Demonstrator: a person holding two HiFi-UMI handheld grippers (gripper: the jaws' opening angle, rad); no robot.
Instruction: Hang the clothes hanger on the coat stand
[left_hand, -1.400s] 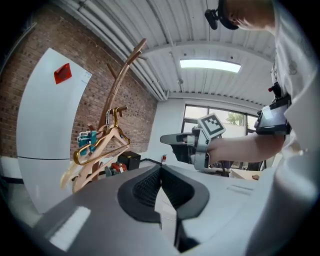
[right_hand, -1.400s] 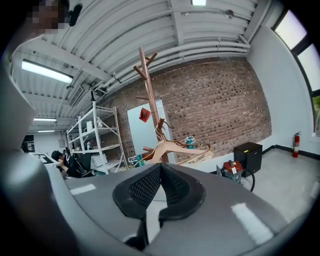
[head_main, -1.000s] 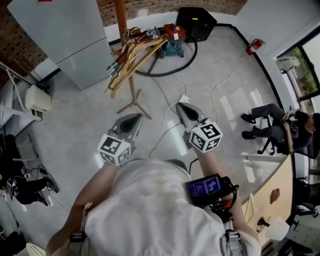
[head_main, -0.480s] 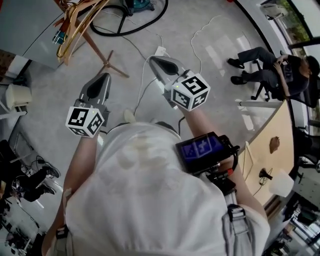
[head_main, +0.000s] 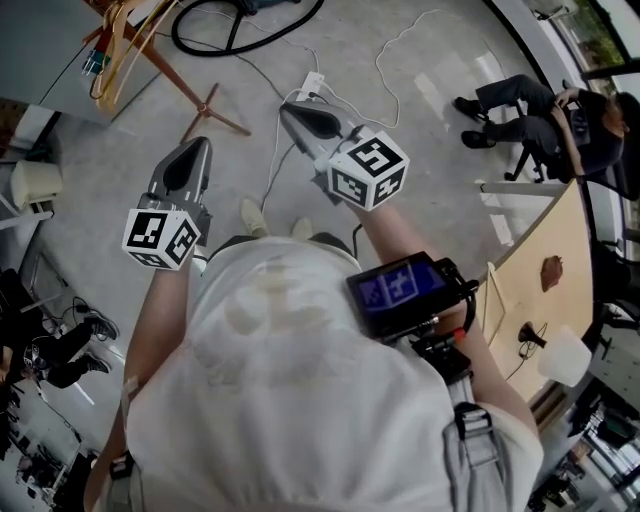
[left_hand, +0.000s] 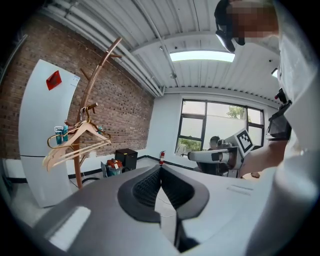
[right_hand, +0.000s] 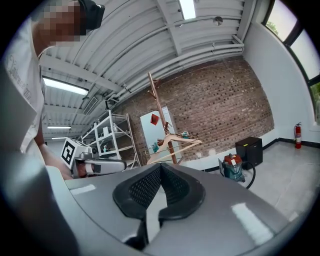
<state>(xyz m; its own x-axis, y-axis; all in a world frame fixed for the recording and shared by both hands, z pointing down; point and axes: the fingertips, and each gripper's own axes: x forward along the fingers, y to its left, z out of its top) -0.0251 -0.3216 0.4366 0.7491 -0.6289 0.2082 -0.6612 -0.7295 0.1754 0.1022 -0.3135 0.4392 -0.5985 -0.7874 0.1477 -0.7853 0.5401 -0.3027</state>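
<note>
Several wooden clothes hangers (left_hand: 75, 140) hang on the wooden coat stand (left_hand: 92, 100), which rises in front of the brick wall; the stand (right_hand: 161, 120) and its hangers (right_hand: 172, 145) show small in the right gripper view too. In the head view only the stand's feet (head_main: 205, 105) and the hangers' (head_main: 112, 45) lower ends show, at the top left. My left gripper (head_main: 190, 150) and right gripper (head_main: 292, 112) are both held in front of the person's chest, well back from the stand. Both are shut and hold nothing.
A white fridge (left_hand: 37, 135) stands behind the coat stand. A vacuum cleaner (right_hand: 232, 166) with a black hose (head_main: 240, 30) and a white cable (head_main: 385, 75) lie on the floor. A seated person (head_main: 540, 110) is at the right, beside a wooden table (head_main: 545, 280).
The head view has dropped and swung back: the coat stand slid up and left to the frame's corner. Both grippers stayed shut and empty, drawn nearer the chest.
</note>
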